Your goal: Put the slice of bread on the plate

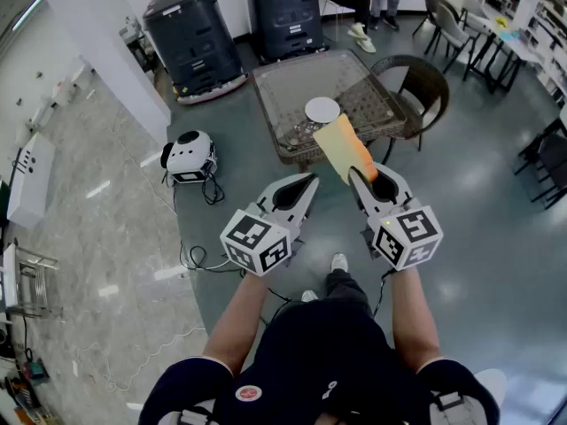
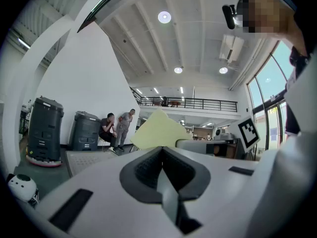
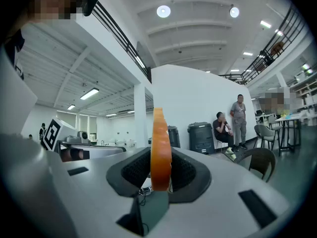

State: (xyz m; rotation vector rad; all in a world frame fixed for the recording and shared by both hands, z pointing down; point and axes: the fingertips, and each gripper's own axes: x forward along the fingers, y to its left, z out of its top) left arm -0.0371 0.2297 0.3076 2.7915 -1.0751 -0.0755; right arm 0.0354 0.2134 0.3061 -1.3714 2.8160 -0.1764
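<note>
A slice of bread point(image 1: 341, 147), pale yellow with an orange crust, sticks out in front of my right gripper point(image 1: 361, 177), which is shut on its lower edge. In the right gripper view the bread point(image 3: 160, 143) stands edge-on between the pads. A round white plate point(image 1: 322, 110) lies on the glass-topped table point(image 1: 266, 104) just beyond the bread. My left gripper point(image 1: 307, 182) is held level beside the right one, shut with nothing in it. In the left gripper view my left gripper point(image 2: 161, 152) has its pads together, with the bread point(image 2: 158, 130) beyond them.
A wicker chair point(image 1: 423, 82) stands right of the table. Two black bins point(image 1: 190, 34) point(image 1: 285, 7) stand behind it. A small white device point(image 1: 189, 156) and cables lie on the floor at the left. Two people point(image 3: 230, 123) are by the far bins.
</note>
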